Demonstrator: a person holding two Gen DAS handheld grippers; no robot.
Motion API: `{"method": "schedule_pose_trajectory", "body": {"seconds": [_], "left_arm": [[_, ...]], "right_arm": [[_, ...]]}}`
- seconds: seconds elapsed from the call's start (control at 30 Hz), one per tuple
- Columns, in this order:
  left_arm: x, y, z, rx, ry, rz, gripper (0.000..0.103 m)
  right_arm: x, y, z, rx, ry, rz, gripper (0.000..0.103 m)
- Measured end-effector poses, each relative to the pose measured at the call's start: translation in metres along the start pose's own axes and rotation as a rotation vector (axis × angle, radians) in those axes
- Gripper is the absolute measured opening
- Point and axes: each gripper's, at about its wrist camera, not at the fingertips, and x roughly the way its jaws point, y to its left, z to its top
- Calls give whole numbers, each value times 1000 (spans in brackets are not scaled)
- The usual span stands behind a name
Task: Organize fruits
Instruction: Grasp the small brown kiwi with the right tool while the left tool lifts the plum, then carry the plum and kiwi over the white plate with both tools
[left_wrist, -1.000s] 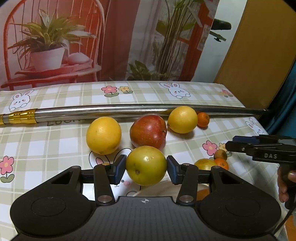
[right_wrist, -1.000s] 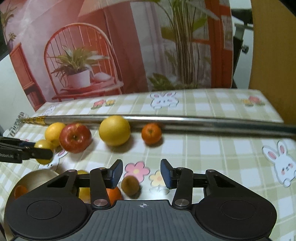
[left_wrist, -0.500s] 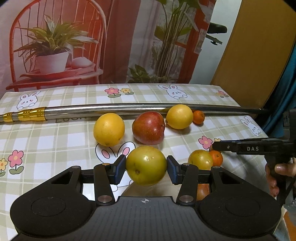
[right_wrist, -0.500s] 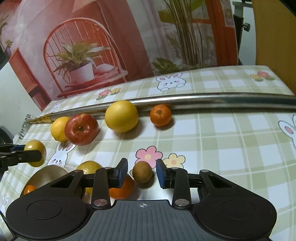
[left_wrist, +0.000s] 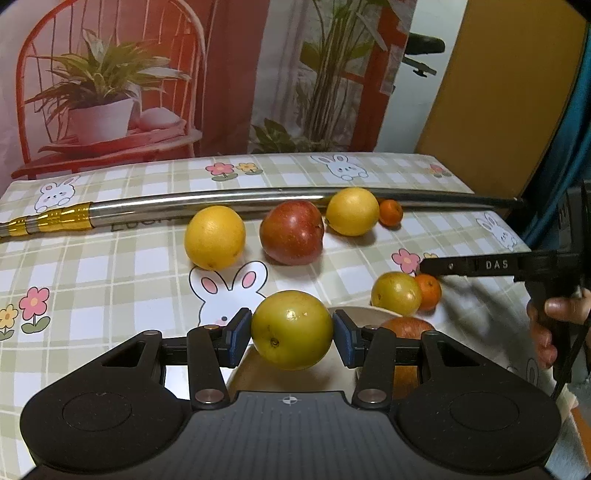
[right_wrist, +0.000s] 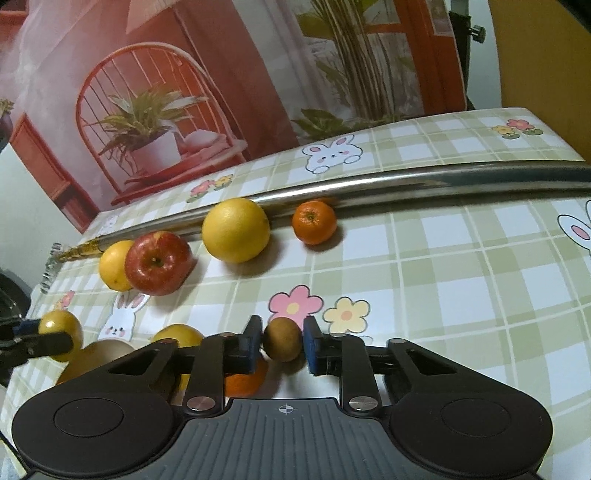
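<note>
Both grippers holding fruit over the table.

The left gripper (left_wrist: 291, 330) has its fingers (left_wrist: 236, 338) pinching a yellow-green apple (left_wrist: 291, 328) above a pale bowl (left_wrist: 364, 314). The right gripper (right_wrist: 282, 345) pinches a brown kiwi (right_wrist: 282, 343) just beside a mandarin (right_wrist: 245, 380). Farther out on the table (right_wrist: 461, 280), a red apple (right_wrist: 159, 262), an orange (right_wrist: 235, 229) and another mandarin (right_wrist: 314, 221) lie along a steel pole (right_wrist: 406, 184).

Green-yellow fruit (left_wrist: 291, 329): round, clamped mid-air above the bowl.
Brown kiwi (right_wrist: 282, 339): small, upright, pinched between blue pads.
</note>
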Motion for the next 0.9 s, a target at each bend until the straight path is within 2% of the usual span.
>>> {"method": "schedule_pose_trajectory", "body": {"seconds": [0.43,0.57,0.9], "left_arm": [[-2,0,-1,-15,-2,-3,50],[-5,-2,-3,-20,-4,-5,50],[-21,-8,-13,-29,-7,0,50]], "right_arm": [[0,-3,-2,40,5,12,24],[-1,-5,-4,62,-1,17,22],[-29,9,-10,15,-71,11,21]]}}
